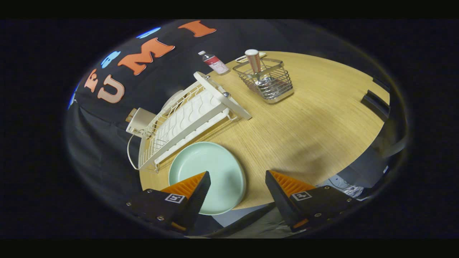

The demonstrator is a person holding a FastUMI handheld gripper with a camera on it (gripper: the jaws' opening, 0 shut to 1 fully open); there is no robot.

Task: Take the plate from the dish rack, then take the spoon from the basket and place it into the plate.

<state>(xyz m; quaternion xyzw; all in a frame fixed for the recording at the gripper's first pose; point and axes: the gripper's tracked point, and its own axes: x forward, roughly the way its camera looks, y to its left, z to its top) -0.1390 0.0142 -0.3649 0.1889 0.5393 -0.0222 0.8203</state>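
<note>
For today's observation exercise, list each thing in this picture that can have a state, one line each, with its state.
gripper: open, fingers apart, holding nothing.
plate: out of the rack, lying flat on the table near its edge, empty.
dish rack: on the table beyond the plate, no dishes seen in it.
basket: upright on the table.
spoon: standing in the basket, handle up.
bottle: upright, capped.

One plate [211, 172], one rack [186, 118], perhaps one spoon [255, 62]
</note>
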